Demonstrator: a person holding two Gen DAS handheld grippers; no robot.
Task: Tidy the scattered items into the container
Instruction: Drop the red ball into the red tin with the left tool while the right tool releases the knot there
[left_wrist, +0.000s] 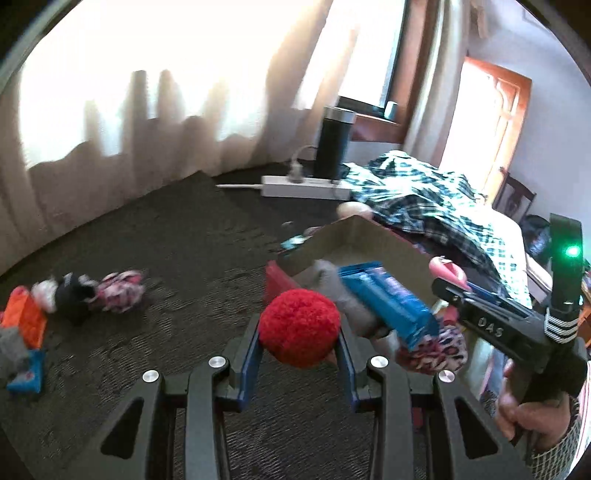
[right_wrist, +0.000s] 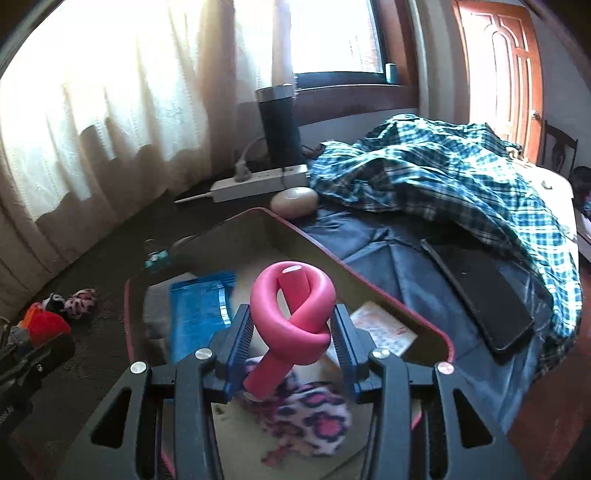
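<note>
The cardboard box (right_wrist: 369, 273) is set on the carpet as the drop point. Above it, a pink foam twist (right_wrist: 291, 299) is pinched by the right gripper (right_wrist: 291, 328); beside it, a red pompom (left_wrist: 299, 326) is clamped between the left gripper (left_wrist: 299, 350) jaws, ready for release inside.

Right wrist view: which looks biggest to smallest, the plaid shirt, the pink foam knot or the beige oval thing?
1. Plaid shirt
2. Pink foam knot, though it sits close to the camera in the right gripper, which inflates it
3. Beige oval thing
</note>
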